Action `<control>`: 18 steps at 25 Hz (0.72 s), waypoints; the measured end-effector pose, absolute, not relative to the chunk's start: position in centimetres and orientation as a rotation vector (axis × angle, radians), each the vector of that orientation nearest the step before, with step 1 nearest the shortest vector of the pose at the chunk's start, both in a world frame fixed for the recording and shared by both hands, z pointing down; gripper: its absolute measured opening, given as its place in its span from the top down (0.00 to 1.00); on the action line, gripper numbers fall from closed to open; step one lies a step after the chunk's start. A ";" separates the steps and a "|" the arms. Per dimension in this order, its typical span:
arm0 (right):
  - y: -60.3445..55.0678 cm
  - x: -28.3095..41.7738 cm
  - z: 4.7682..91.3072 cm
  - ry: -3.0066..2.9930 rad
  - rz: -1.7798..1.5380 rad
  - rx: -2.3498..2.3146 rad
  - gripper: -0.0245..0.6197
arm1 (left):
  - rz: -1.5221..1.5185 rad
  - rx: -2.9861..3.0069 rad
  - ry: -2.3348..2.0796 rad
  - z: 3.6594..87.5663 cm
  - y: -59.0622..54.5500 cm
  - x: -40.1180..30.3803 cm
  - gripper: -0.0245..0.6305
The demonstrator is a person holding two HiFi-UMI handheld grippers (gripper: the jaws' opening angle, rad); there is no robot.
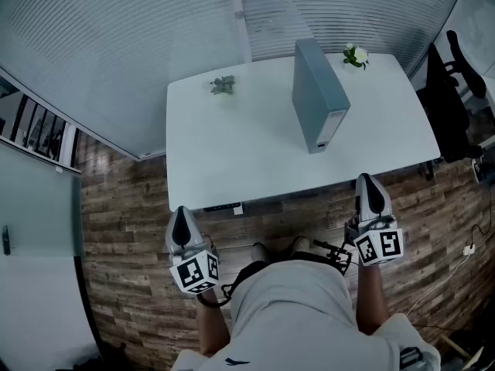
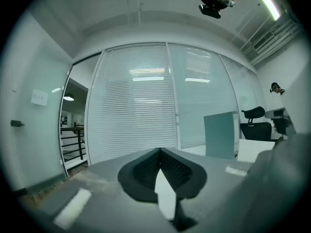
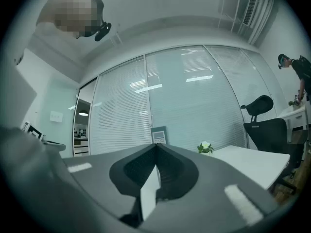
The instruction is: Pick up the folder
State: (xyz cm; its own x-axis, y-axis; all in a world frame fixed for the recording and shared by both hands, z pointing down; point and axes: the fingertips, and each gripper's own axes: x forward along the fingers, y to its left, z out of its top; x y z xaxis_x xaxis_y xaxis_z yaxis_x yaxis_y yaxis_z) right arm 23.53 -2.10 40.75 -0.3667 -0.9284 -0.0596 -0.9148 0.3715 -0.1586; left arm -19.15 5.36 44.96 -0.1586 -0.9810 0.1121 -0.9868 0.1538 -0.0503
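Nothing is done yet: my left claw [image 1: 182, 215] and right claw [image 1: 367, 184] are both closed and empty, short of the table [image 1: 232, 157] where the folder [image 1: 317, 95] stands untouched.

A matt grey-blue folder [image 1: 319, 91], card-like in finish, stands on a smooth white counter [image 1: 232, 153] with a faint sheen. The floor [image 1: 124, 230] shows rough-grained wood planks. Fingers [image 2: 146, 171] of the left gripper [image 2: 159, 150] look matt dark plastic, ribbed on their inner faces.
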 end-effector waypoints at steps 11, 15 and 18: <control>-2.6 23.2 40.5 2.472 -0.168 -1.625 0.96 | 0.188 2.010 -2.345 45.0 4.8 -19.1 0.95; -2.9 23.4 40.6 2.455 -0.178 -1.633 0.96 | 0.193 2.010 -2.346 45.1 4.6 -19.2 0.95; -2.9 23.3 40.8 2.460 -0.176 -1.646 0.96 | 0.195 2.014 -2.345 45.2 4.5 -19.3 0.95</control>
State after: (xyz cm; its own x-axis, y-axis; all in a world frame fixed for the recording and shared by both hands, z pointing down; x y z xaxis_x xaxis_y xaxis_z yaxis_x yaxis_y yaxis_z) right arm 23.31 -2.89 40.79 -0.3727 -0.9245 -0.0805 -0.9036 0.3813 -0.1954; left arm -19.31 4.52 45.17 -0.1541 -0.9813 0.1154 -0.9869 0.1472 -0.0662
